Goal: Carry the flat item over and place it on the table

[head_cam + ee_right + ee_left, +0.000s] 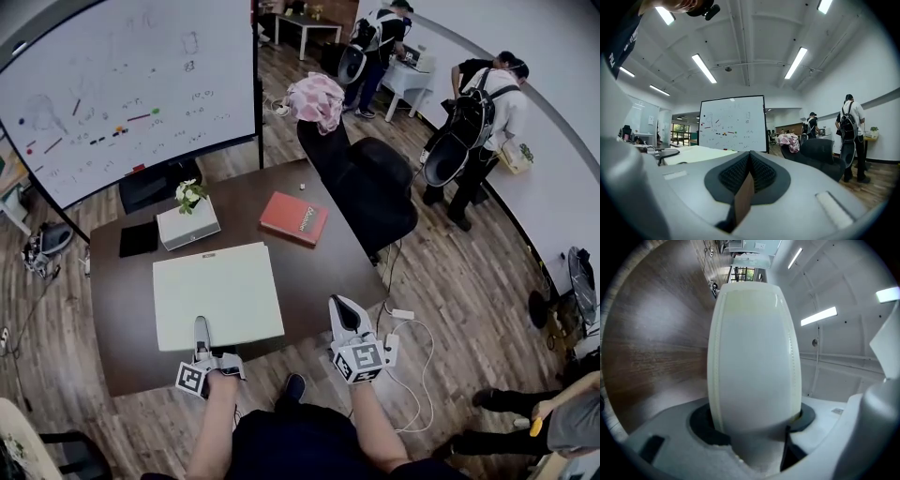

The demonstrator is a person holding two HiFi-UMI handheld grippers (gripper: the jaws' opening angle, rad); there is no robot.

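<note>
Firmly, left claw point(201, 328) grips white board point(217, 292) (right claw point(341, 306) pinched together, empty); box point(187, 232) holds flowers point(190, 192).

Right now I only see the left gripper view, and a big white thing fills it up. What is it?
Observer: A flat white board. The left gripper clamps its near edge, and it stretches out over the brown table.
Operator: Is anything else on the table?
Observer: Yes, past the board: a red book on the right, a white box with flowers, and a black pad on the left.
Operator: What's my other gripper doing?
Observer: The right gripper is shut with nothing in it, beside the table's near edge, not touching the board.
</note>
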